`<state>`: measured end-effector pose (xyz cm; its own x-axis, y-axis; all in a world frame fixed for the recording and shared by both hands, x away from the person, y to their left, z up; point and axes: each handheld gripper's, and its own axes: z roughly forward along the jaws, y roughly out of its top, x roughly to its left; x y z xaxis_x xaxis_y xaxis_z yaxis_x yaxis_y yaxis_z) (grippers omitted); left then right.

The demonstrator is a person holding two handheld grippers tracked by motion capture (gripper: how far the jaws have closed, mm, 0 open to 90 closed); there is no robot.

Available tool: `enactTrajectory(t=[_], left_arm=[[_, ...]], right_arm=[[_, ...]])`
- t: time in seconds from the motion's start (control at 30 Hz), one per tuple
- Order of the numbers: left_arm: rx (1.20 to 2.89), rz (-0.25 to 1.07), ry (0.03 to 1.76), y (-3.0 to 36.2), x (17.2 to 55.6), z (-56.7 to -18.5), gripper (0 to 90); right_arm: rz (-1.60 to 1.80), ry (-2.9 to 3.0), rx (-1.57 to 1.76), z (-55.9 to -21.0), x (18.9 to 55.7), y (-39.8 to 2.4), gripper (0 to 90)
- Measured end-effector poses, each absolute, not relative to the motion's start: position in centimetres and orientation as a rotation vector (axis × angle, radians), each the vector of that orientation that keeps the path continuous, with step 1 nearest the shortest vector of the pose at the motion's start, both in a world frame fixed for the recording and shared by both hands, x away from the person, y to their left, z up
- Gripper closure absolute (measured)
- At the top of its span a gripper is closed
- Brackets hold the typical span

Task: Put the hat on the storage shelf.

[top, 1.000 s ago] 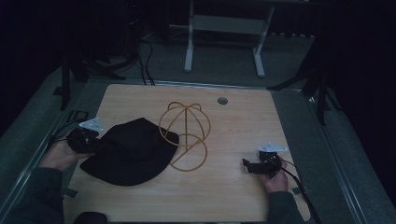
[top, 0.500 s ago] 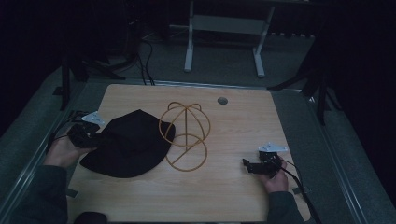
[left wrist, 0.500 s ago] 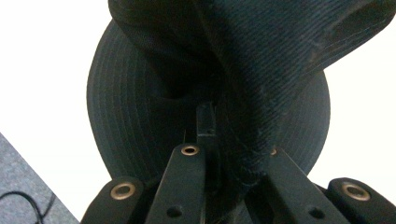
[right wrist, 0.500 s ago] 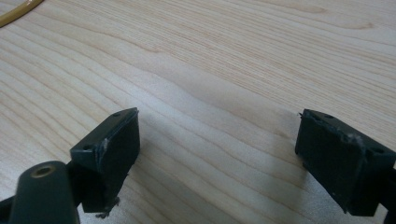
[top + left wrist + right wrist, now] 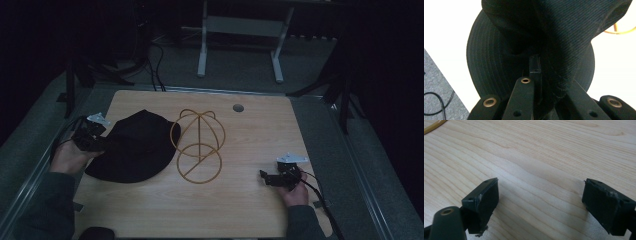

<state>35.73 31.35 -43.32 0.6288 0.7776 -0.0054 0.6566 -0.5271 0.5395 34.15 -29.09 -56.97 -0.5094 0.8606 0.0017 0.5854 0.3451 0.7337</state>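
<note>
— What's the left gripper doing?

— From my seat it's clamped on the black hat. In the left gripper view the jaws are pressed together with a fold of the hat's cloth between them, at the edge where brim meets crown, I think; the fabric is dark and hard to read there. The hat lies on the left part of the table, its near brim flat on the wood. I'd judge the pinch is there to lift or drag it toward the stand.

— And the other one?

— The right gripper rests near the table's front right, well apart from the hat. Its jaws stand spread, bare wood grain between them in the right gripper view. Waiting its turn, I'd say.

— Anything in the way?

— Just beside the hat's right edge sits the wire hat stand, ring base and domed frame. Farther back there's a small grommet hole, then dark floor with cables and a metal frame.
</note>
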Motion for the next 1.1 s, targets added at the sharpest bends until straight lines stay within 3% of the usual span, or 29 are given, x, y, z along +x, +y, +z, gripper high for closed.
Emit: enactTrajectory(t=[0.5, 1.1], left_arm=[[2.319, 0.365, 1.185, 32.1, 36.4, -41.9, 88.2], [2.326, 0.389, 1.120, 33.0, 36.7, -40.2, 88.2]], right_arm=[[0.974, 2.228, 1.271, -57.0, 34.1, -29.1, 13.8], [0.974, 2.228, 1.269, -57.0, 34.2, -29.1, 13.8]])
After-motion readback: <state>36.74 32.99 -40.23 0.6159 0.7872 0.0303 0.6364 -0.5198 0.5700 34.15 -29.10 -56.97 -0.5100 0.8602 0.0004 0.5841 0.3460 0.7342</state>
